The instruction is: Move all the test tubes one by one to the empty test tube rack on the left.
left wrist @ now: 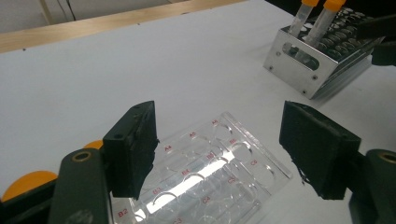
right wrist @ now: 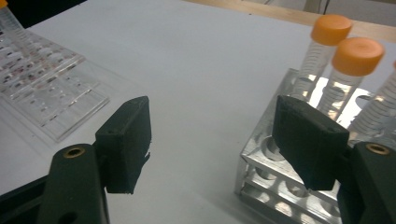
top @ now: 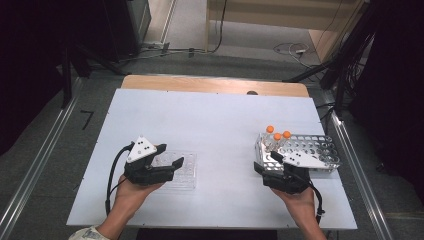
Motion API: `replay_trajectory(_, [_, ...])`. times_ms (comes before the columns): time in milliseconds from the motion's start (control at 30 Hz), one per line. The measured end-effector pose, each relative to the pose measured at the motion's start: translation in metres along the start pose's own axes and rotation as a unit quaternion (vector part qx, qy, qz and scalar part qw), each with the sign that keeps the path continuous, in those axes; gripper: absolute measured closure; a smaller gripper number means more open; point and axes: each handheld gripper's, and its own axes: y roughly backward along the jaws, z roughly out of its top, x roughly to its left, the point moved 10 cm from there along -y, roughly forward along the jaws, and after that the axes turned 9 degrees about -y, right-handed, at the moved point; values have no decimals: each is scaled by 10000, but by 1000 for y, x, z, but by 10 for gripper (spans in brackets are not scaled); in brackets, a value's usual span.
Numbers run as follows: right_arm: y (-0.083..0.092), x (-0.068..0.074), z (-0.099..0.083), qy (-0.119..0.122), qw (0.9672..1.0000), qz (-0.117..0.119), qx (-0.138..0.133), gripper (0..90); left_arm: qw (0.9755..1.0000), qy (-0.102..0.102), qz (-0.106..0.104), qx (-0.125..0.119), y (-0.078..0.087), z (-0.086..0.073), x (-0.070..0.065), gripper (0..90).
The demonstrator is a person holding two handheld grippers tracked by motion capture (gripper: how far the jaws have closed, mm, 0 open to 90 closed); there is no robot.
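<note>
In the high view the left tool (top: pixel 167 162) covers the near left part of the clear well plate (top: pixel 186 172), and the wells are too faint to count. The right tool (top: pixel 280 159) hides the near corner of the metal rack (top: pixel 320 147). The left gripper view cuts the plate off at its bottom edge and crops the orange caps of two tubes (left wrist: pixel 322 21) at the top. In the right gripper view a third tube (right wrist: pixel 378 112) runs out at the right edge, and the bench's (right wrist: pixel 210 56) far side blurs.
</note>
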Motion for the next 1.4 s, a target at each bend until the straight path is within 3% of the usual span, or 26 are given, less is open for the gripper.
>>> replay_trajectory(367, [4,-34,6,-176,9985,-492,-134,285,10000,-50,-38,13,-4,-2,-5,273])
replay_trajectory(533, [3,-56,9,-314,9957,-841,-222,316,10000,-55,-35,22,-4,-2,-6,273])
replay_trajectory(800, [-4,-83,12,-474,9896,-1321,-323,451,10000,-73,-22,33,-6,-3,-6,275])
replay_trajectory(1067, [-14,-94,11,-616,9872,-1451,-257,583,10000,-78,-4,9,-6,-3,-6,275])
replay_trajectory(1400, [-22,-96,12,-642,9875,-1425,-201,620,9999,-99,11,65,-8,-5,-6,274])
